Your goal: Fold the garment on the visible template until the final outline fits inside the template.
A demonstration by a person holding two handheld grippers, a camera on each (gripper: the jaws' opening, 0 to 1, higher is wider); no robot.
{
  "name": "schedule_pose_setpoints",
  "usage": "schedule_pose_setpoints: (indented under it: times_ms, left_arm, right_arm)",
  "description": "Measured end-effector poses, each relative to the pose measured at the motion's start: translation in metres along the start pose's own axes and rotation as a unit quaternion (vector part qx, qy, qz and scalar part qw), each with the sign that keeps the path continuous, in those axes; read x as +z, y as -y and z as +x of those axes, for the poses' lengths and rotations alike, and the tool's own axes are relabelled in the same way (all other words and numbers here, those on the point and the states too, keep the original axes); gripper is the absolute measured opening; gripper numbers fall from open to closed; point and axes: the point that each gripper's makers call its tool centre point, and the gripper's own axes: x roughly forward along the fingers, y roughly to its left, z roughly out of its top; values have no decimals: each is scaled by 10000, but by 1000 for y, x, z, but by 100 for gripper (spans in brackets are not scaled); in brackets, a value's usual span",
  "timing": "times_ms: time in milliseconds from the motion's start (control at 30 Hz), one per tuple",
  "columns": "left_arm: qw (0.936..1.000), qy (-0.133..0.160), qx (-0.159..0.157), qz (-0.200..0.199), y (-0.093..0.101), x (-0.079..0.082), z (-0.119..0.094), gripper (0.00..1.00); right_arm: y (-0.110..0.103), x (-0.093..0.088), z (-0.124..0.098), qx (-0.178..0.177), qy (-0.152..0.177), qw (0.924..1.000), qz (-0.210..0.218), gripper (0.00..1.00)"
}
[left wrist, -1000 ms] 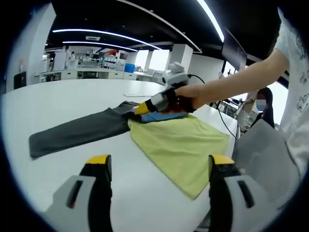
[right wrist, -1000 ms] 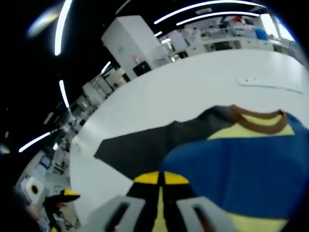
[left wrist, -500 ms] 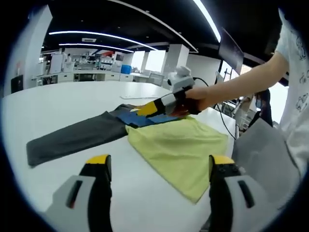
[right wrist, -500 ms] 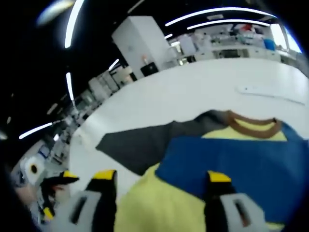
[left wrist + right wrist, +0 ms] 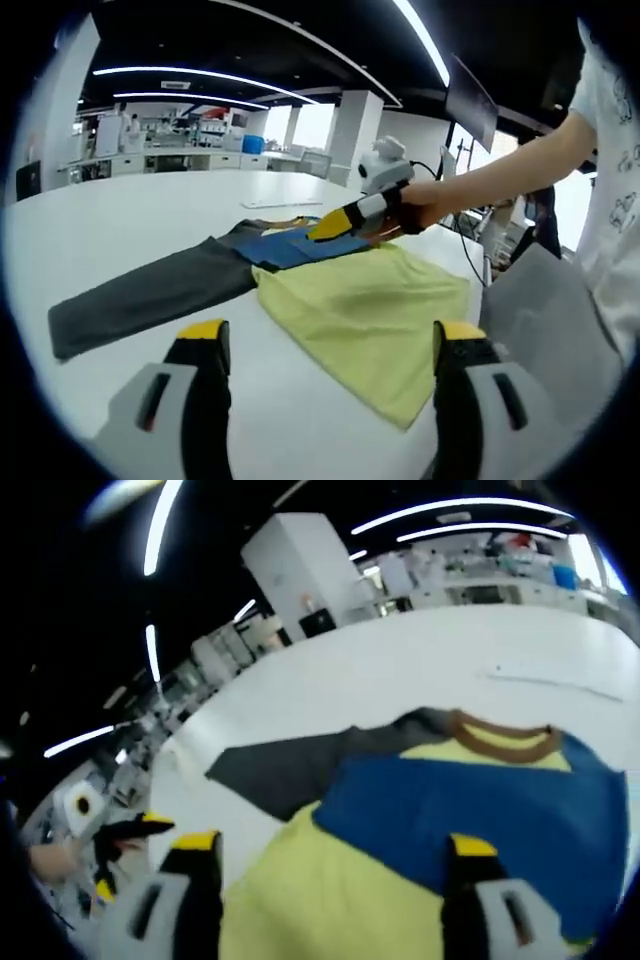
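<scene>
The garment lies on the white table (image 5: 120, 215). Its yellow body (image 5: 370, 300) is folded over, with a blue band (image 5: 295, 245) behind it and a dark grey sleeve (image 5: 150, 290) stretched out flat to the left. My left gripper (image 5: 332, 340) stands open, short of the yellow edge, with nothing between its fingers. My right gripper (image 5: 345, 218) hovers over the blue band, held by a hand. In the right gripper view my right gripper (image 5: 332, 845) is open above the yellow cloth (image 5: 320, 900), the blue band (image 5: 480, 810) and the brown collar (image 5: 500, 742).
A thin white strip (image 5: 560, 683) lies on the table beyond the collar. A person's arm (image 5: 500, 170) reaches in from the right, with a grey object (image 5: 545, 310) below it at the table's edge. The left gripper (image 5: 125, 830) shows at the far left of the right gripper view.
My right gripper has gone from shut on the garment's edge to open, let the cloth go and risen slightly. The left gripper stays open in place.
</scene>
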Motion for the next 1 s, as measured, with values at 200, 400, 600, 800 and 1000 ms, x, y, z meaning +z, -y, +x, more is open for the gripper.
schedule_pose_setpoints:
  times_ms: [200,400,600,800,1000]
  left_arm:
    - [9999,-24,-112,74,0,2,7,81]
    - [9996,-73,-225,146,-1,5,16,81]
    - [9990,-152,-362,193,-1,5,26,81]
    - [9983,-233,-477,238,-1,2,35,81]
    - [9977,-281,-570,236,1,-1,42,81]
  right_arm:
    - [12,1,-28,-156,82,9998,102,88]
    - [33,4,-52,-350,145,9992,124,87]
    - [62,0,-80,-599,203,9977,263,85]
    - [82,-6,-104,-795,217,9960,335,83]
    - [104,-13,-122,-969,271,9937,500,82]
